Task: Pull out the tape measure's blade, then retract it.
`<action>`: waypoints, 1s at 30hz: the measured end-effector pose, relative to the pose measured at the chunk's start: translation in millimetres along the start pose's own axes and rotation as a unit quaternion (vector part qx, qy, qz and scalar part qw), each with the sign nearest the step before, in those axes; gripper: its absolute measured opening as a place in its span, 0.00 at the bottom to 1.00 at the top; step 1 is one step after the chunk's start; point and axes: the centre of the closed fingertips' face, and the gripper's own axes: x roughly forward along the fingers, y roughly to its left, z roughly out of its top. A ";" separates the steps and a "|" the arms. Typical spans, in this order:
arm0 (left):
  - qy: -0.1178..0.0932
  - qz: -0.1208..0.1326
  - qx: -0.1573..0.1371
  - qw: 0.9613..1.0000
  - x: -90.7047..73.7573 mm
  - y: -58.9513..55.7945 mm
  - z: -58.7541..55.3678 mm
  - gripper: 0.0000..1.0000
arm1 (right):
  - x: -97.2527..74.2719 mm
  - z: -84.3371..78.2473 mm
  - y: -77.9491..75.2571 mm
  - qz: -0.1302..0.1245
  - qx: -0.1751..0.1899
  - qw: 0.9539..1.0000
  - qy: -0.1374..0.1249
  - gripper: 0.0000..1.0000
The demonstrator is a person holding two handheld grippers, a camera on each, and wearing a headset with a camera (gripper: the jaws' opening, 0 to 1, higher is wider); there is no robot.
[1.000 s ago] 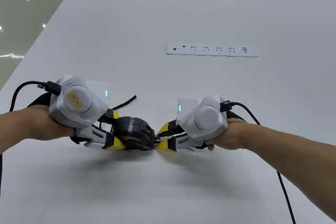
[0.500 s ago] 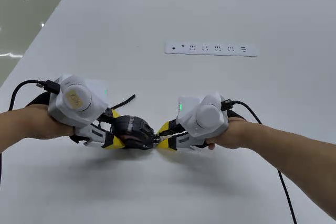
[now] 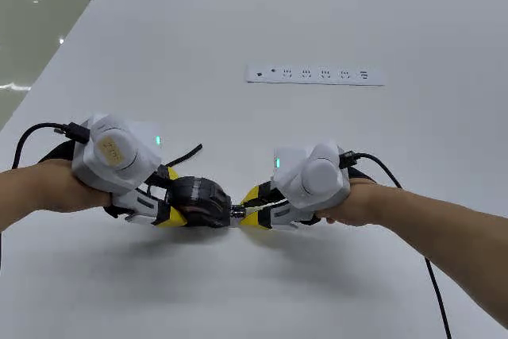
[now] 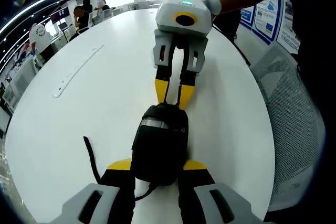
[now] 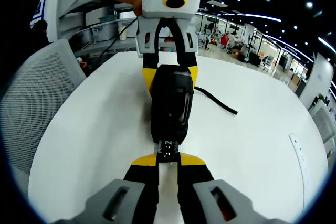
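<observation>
A black tape measure (image 3: 200, 201) rests on the white table, clamped between the yellow-tipped jaws of my left gripper (image 3: 176, 209), which is shut on its case (image 4: 159, 143). A black wrist strap (image 3: 185, 155) trails from the case. My right gripper (image 3: 248, 213) faces it from the right and is shut on the blade's end hook (image 5: 168, 150), with a short bit of blade (image 3: 236, 212) showing between the case (image 5: 171, 103) and the jaws.
A white power strip (image 3: 315, 75) lies flat farther back on the table. Gripper cables run off toward both near sides. The table's left edge (image 3: 55, 49) borders a glossy floor. A mesh chair (image 5: 37, 108) stands beside the table.
My right gripper has drawn slightly to the right, and a short stretch of blade now shows between the case and its jaws. The left gripper and case stay put.
</observation>
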 end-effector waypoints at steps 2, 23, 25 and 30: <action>0.000 0.000 0.000 1.000 0.1 0.1 0.1 0.28 | -1.2 -0.8 0.0 0.001 0.000 1.000 0.000 0.10; -0.007 0.000 -0.005 1.000 2.1 -1.3 3.6 0.28 | -18.8 -15.1 3.2 -0.001 0.008 1.000 0.000 0.10; -0.008 -0.001 -0.005 1.000 2.1 -1.5 3.8 0.28 | -20.0 -15.9 3.4 -0.001 0.008 1.000 0.000 0.10; -0.012 -0.002 -0.007 1.000 2.7 -1.5 4.6 0.28 | -23.3 -20.1 3.1 0.000 0.009 1.000 0.001 0.10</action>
